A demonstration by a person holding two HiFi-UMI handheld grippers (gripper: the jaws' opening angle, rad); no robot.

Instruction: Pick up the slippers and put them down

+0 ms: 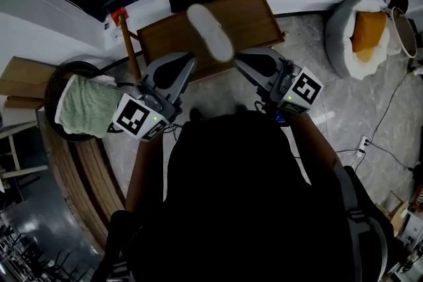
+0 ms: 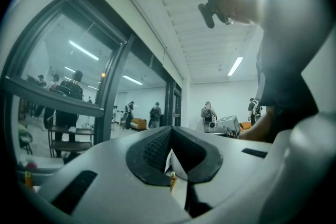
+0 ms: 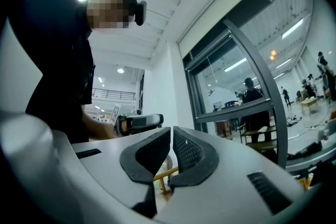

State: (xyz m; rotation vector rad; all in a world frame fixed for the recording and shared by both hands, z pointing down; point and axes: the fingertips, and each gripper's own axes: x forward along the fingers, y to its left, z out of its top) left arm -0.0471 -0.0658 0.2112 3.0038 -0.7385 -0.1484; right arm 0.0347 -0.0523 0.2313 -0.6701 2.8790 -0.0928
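Overhead: left claw [image 1: 189,63] & right claw [image 1: 240,57] both pressed together, empty. White slipper [image 1: 210,32], blurred, just ahead btwn them, over wooden table [image 1: 172,36] near edge. Risk: closed claws nudge it, slipper prob. slides off.

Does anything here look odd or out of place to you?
Yes: a white slipper hangs tilted in mid-air over the wooden table, not on the floor. Something white sits between the left tongs, so they seem to hold it. The right tongs are shut and empty.
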